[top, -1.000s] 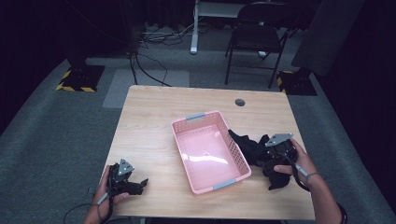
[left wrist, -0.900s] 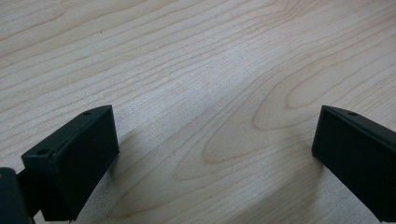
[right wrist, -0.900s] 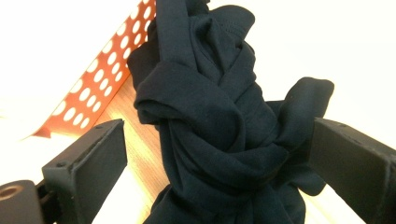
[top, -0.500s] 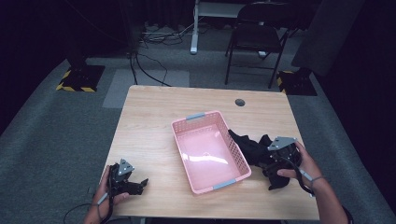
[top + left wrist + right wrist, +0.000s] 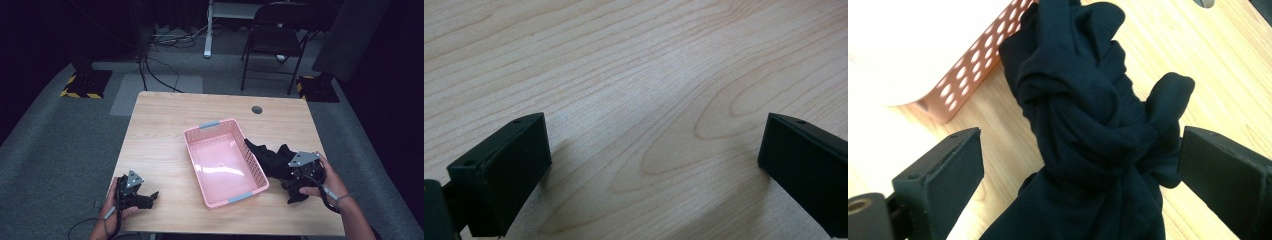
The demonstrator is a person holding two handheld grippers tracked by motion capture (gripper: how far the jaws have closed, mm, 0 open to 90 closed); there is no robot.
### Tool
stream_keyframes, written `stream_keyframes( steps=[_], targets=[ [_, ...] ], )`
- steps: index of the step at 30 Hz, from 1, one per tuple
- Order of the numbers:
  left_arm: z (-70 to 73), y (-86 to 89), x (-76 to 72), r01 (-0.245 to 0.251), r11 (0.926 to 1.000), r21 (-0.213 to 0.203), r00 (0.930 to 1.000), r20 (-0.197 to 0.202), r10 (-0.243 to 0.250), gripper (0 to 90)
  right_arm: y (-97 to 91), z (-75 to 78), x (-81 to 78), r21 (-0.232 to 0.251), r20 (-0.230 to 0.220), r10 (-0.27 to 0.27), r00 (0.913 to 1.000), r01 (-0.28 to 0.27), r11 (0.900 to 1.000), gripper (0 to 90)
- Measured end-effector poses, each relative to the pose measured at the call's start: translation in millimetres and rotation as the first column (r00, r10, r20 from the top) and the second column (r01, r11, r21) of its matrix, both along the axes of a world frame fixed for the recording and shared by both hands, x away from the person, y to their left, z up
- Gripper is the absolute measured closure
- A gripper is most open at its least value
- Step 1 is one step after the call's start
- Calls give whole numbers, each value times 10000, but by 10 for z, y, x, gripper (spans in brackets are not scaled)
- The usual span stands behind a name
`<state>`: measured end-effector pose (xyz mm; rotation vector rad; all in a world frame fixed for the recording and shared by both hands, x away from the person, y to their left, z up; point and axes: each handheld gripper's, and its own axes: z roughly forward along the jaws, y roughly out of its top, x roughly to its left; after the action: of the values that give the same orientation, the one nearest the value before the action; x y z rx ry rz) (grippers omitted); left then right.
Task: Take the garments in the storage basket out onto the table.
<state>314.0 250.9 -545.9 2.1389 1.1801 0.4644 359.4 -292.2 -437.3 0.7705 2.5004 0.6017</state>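
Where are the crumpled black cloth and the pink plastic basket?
crumpled black cloth point(image 5: 1088, 150), right gripper view, on its bunched middle.
pink plastic basket point(image 5: 209, 125), high view, on the grey handle of its far rim.

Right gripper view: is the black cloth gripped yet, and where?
Not yet. The right gripper stands open around the bunched middle of the black cloth; its jaws aren't pressing it.

Each black hand-held gripper point(image 5: 148, 199) carries a grey three-cornered plate.
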Motion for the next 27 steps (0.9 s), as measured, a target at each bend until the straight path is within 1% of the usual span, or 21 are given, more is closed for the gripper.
stream_keyframes(
  steps=[2, 4, 5, 9, 10, 12, 17, 20, 23, 27],
  targets=[
    [0, 0, 0, 1, 10000, 1, 10000, -1, -1, 0, 3, -12, -33, -101, 85, 98, 9999, -98, 9999, 46],
    [0, 0, 0, 1, 10000, 2, 10000, 0, -1, 0, 1, -25, -59, -113, 76, 155, 9999, -154, 9998, 46],
    [0, 0, 0, 0, 10000, 1, 10000, 0, 0, 0, -3, -38, -83, -135, 149, 169, 9997, -167, 9998, 46],
    [0, 0, 0, 0, 10000, 0, 10000, -1, 0, 0, -14, -68, -119, -195, 182, 203, 9996, -199, 9996, 46],
    [0, 0, 0, 0, 10000, 1, 10000, 0, 0, 0, -20, -80, -132, -217, 265, 177, 9995, -172, 9996, 46],
    [0, 0, 0, 1, 10000, 3, 10000, -3, -1, 0, -35, -106, -158, -209, 256, 174, 9995, -169, 9996, 46],
    [0, 0, 0, 1, 10000, 0, 10000, 0, -1, 0, -93, -191, -234, -85, 218, 240, 9995, -238, 9997, 45],
    [0, 0, 0, 0, 10000, 2, 10000, -1, 0, 0, -131, -221, -268, -64, 316, 179, 9993, -177, 9998, 45],
    [0, 0, 0, 0, 10000, 1, 10000, 0, 0, 1, -164, -245, -292, 0, 329, 85, 9994, -85, 10000, 45],
    [0, 0, 0, 2, 10000, 3, 10000, 0, -2, 0, -222, -314, -332, 125, 329, 11, 9995, -15, 9999, 45]
  ],
)
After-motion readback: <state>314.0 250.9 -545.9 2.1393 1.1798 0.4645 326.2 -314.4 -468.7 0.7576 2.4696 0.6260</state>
